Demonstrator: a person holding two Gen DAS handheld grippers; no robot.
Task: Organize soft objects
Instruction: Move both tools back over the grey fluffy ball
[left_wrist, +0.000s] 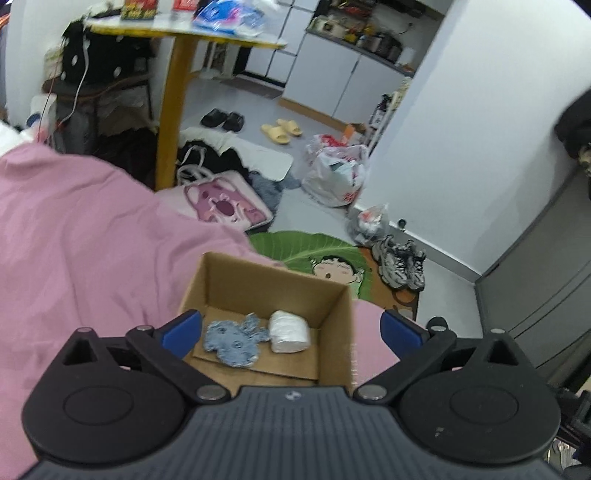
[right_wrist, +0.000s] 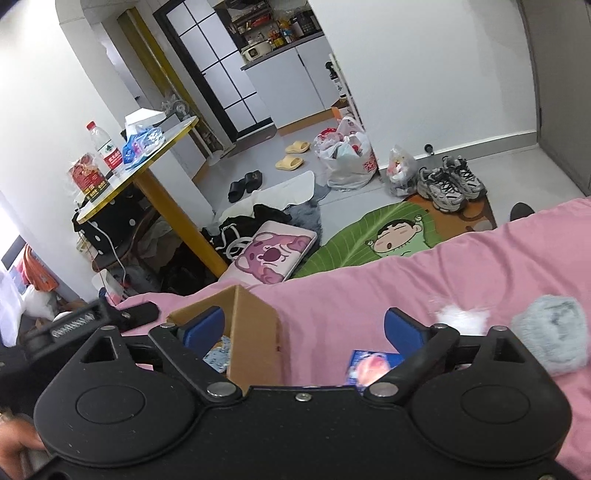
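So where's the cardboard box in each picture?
Left wrist view: the cardboard box sits low in the middle on the pink blanket, open, between the left claw's fingers.
Right wrist view: the box is low and left of centre; only one corner and wall show.
Shared landmark: the green leaf rug on the floor beyond the bed.

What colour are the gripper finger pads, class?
Blue. The left gripper pads show best in the left wrist view, spread wide over the cardboard box.

Open cardboard box (left_wrist: 334, 314) on pink bedding, blue plush (left_wrist: 234, 341) beside white roll (left_wrist: 290, 330) inside; grey plush (right_wrist: 554, 334) outside.
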